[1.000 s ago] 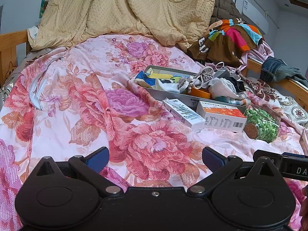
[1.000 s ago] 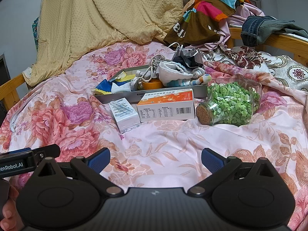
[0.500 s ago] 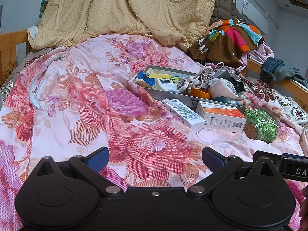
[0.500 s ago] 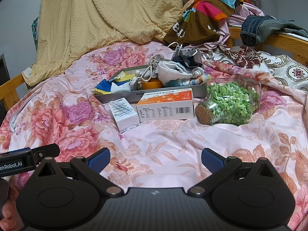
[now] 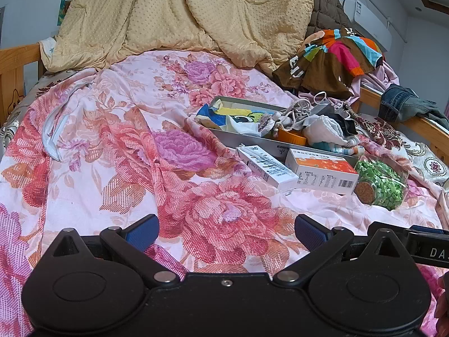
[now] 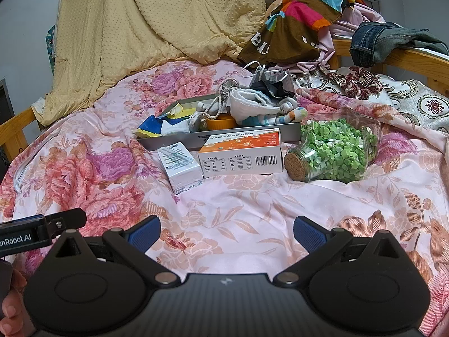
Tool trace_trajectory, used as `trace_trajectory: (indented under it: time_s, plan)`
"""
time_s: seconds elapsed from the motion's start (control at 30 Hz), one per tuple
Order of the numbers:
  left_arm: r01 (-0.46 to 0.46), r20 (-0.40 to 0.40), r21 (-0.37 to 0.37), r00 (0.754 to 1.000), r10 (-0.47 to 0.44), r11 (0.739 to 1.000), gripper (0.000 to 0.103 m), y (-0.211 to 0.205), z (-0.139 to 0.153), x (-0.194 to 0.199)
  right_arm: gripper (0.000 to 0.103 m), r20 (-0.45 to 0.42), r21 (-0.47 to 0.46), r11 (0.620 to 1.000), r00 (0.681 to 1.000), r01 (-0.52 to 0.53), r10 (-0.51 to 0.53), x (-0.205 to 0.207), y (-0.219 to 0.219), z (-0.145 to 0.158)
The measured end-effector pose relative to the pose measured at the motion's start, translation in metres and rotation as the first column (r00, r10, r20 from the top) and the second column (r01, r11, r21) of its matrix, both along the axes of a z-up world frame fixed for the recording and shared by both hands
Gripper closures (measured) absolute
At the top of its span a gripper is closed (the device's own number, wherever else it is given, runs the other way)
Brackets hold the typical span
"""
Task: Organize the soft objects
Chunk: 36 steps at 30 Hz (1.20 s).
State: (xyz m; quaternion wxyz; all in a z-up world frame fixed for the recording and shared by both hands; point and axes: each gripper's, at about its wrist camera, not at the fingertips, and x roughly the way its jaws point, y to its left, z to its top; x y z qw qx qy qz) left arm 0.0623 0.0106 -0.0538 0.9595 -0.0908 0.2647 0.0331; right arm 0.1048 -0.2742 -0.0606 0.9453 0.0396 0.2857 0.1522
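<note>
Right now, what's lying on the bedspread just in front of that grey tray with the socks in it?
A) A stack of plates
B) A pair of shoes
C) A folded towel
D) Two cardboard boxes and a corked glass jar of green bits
D: in the right wrist view a white box, an orange-topped box and a corked jar lying on its side sit in a row before the tray.

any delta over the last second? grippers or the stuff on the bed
Nothing visibly changed. The left gripper and right gripper hang open and empty over the floral sheet, as before. The grey tray of soft items, the two boxes in front of it and the corked jar lie where they were.
</note>
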Motion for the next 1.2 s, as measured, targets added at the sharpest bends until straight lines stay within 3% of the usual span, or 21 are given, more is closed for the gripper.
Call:
trace_trajectory:
  time_s: [0.4, 0.57, 1.2]
  plan:
    - [-0.005, 0.0, 0.022, 1.0, 0.005, 1.0, 0.001, -0.0048, 0.0007, -0.0029, 0.0, -0.001, 0.0, 1.0, 1.0, -0.001, 0.001, 0.0004, 0.0, 0.0001]
    - [0.007, -0.006, -0.029, 1.0, -0.007, 1.0, 0.001, 0.0, 0.0003, -0.0024, 0.0, -0.001, 0.0, 1.0, 1.0, 0.0, 0.0, 0.0007, 0.0003, 0.0001]
    - [-0.012, -0.012, 0.006, 1.0, 0.012, 1.0, 0.001, -0.0009, -0.0024, -0.0015, 0.0, -0.004, -0.001, 1.0, 1.0, -0.001, 0.001, 0.0003, 0.0007, -0.0014]
